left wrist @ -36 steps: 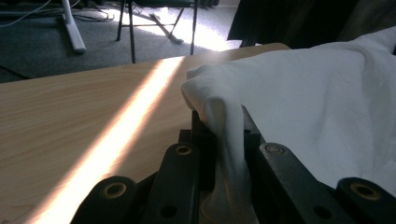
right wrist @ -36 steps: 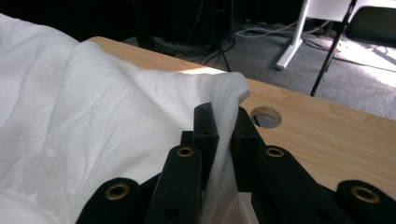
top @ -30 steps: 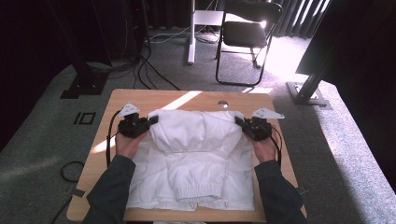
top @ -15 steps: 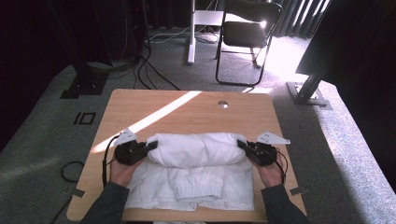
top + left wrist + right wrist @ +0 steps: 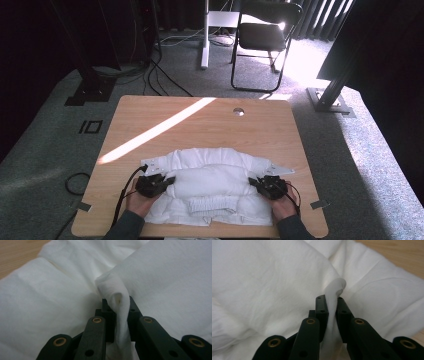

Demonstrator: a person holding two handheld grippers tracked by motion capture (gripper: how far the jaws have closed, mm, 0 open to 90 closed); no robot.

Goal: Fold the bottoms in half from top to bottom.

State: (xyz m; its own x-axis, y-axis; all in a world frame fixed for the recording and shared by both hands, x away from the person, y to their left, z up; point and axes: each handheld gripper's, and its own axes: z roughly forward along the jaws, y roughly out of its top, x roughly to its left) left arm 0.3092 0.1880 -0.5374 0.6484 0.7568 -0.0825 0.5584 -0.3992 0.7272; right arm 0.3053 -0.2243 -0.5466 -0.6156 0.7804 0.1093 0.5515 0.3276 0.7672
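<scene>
A white garment (image 5: 210, 185) lies folded over itself on the near half of the wooden table (image 5: 200, 120). My left gripper (image 5: 167, 181) is shut on a fold of the white garment (image 5: 117, 297) at its left side. At the right side my right gripper (image 5: 254, 183) is shut on another fold of the white garment (image 5: 334, 293). Both pinched folds stick up between the black jaws in the gripper views. A ribbed hem (image 5: 212, 205) shows near the front edge, between my two hands.
A band of sunlight (image 5: 160, 127) crosses the bare far half of the table, which has a small round hole (image 5: 238, 111). Beyond the table stand a black chair (image 5: 265, 40), a desk leg and cables on grey carpet. A metal stand foot (image 5: 327, 100) sits at right.
Both grippers have come toward the near edge and down, drawing the garment's far part over its near part. The far half of the table is now bare.
</scene>
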